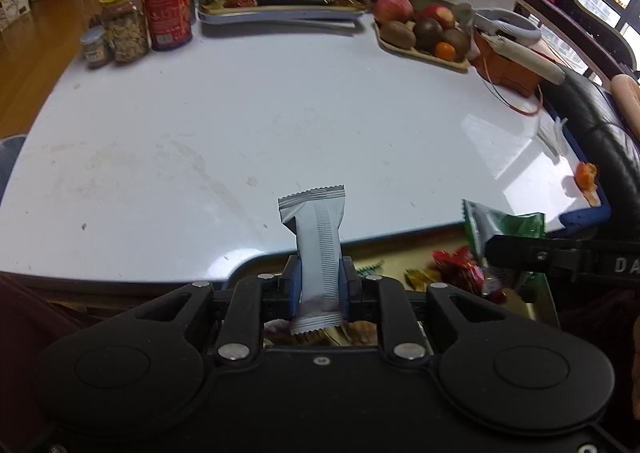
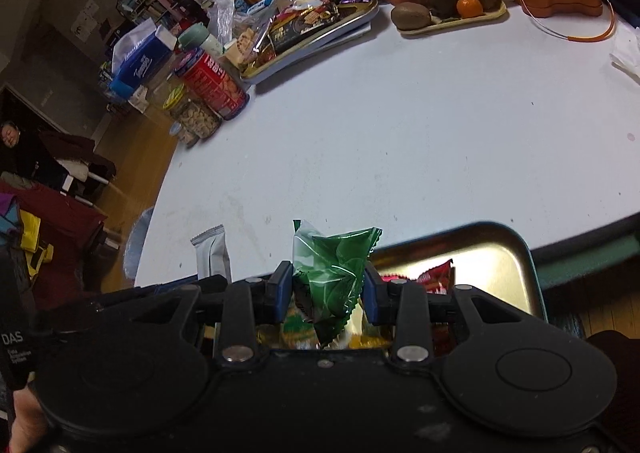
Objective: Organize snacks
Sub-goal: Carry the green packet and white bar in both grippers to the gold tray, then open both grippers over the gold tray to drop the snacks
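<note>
1. Your left gripper (image 1: 319, 285) is clamped on the silver snack bar (image 1: 318, 253). The wrapper stands upright between the pads, crimped top end poking above the fingers, over the near edge of the white table (image 1: 280, 113).
2. Your right gripper (image 2: 327, 289) is pinching the green snack packet (image 2: 334, 273) at mid-body, just above the metal tray (image 2: 516, 253) at the table's near edge.
3. Handling, my guess: both are light. The bar looks fairly stiff, so a mid-length grip suits it. The green film is soft, crinkly and slick, so it could slip or crush; take the bulk, not the crimped seam.
4. More wrapped snacks, a red packet (image 2: 438, 275) among them, sit in the tray beside the green one.
5. The filled snack tray (image 1: 280, 7) is at the table's far side, well apart from both grippers.
</note>
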Available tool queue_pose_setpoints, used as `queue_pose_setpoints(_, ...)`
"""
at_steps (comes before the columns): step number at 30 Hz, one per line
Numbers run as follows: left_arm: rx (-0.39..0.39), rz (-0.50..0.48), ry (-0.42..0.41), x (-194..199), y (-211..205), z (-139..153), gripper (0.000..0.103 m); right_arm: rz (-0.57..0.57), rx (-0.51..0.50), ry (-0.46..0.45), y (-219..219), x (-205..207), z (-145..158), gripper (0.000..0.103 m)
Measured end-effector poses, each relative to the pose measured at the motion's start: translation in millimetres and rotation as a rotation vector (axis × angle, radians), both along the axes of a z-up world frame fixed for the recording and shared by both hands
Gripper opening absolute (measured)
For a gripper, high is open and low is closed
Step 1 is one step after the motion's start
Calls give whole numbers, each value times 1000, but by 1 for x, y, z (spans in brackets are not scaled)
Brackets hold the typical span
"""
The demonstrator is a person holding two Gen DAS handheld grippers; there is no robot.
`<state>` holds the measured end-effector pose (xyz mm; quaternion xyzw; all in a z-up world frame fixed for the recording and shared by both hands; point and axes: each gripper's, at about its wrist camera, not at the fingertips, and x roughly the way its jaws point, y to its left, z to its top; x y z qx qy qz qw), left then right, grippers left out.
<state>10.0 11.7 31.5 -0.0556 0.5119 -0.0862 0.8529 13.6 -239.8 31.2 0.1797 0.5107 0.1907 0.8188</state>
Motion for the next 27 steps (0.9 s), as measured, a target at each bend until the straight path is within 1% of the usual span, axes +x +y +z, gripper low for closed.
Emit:
queue_pose_setpoints(2,-12,-21,20,-7,-7,-2,25,18,-29,14,1,-10,-6,38)
queue_pose_setpoints(5,-6,-39,37,-15,-16,-5,25,24,-46,37,-1,-19,-13,38)
queue_pose_setpoints(7,-20,-50,48,-18,-19,-6,25,29,-77,22,1,-23,-12,38)
queue_pose_setpoints(9,-27,-77,72,-23,-23,-7,30,15,-90,1,-1,-26,-9,40)
queue_pose_setpoints(10,-21,-76,75,-24,-24,-7,34,-1,-90,0,-3,-26,-8,42)
queue_pose_setpoints(11,-5,-75,74,-27,-27,-6,42,-15,-80,4,-5,-26,-7,49)
queue_pose_setpoints(12,4,-69,66,-30,-28,-5,48,-26,-63,3,-8,-27,-6,49)
queue_pose_setpoints(14,-2,-50,47,-32,-26,-3,52,-47,-43,-5,-12,-26,-6,49)
queue_pose_setpoints(16,-6,-26,51,-31,-24,-4,52,-64,-48,-5,-15,-27,-6,49)
queue_pose_setpoints(22,4,38,49,-28,-19,-6,51,-64,-29,2,-15,-28,-7,49)
queue_pose_setpoints(25,32,61,36,-27,-19,-4,51,-59,-26,-7,-13,-27,-6,49)
queue_pose_setpoints(27,31,74,34,-27,-16,-3,51,-58,-23,-6,-12,-27,-6,49)
